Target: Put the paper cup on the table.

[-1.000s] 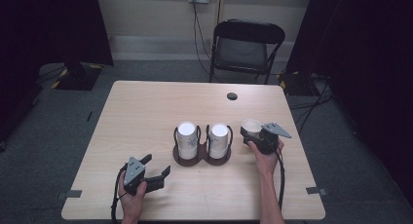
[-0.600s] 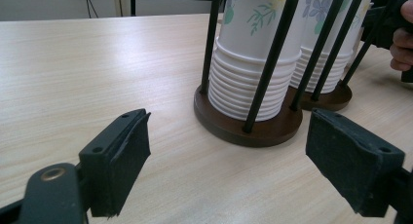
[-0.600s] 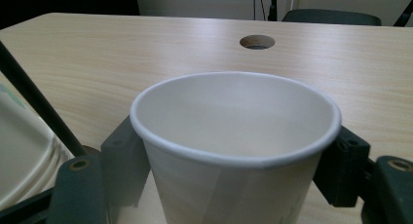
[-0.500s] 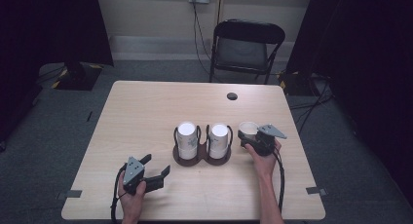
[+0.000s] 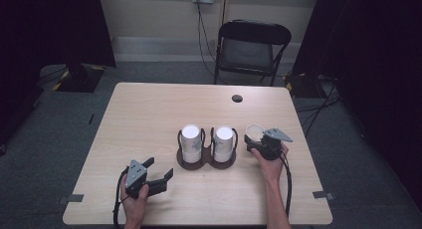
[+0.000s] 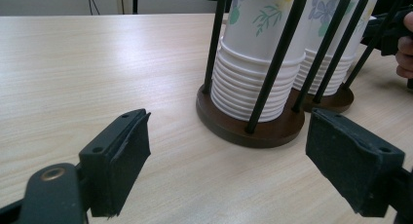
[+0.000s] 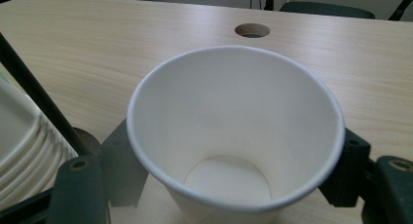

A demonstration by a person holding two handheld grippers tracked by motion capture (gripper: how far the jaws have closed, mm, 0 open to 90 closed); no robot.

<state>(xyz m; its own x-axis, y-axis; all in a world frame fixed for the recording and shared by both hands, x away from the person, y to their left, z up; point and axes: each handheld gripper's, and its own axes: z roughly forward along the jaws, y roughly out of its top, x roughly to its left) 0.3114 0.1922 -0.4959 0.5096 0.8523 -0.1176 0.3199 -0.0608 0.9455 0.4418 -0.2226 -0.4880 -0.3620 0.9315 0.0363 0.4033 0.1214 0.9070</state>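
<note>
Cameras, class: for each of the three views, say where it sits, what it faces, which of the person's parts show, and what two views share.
High view: above the person's side, looking down at the table; both forearms, left tongs, right tongs.
Left gripper view: on the left tongs, facing the cup rack; open jaws.
Right gripper view: on the right tongs, looking into a cup.
Shared: the rack.

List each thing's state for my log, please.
Left gripper: open, holding nothing.
Right gripper: shut on cup.
Cup: upright, empty.
Rack: holds two upside-down cup stacks.
Chair: unfolded, nobody in it.
</note>
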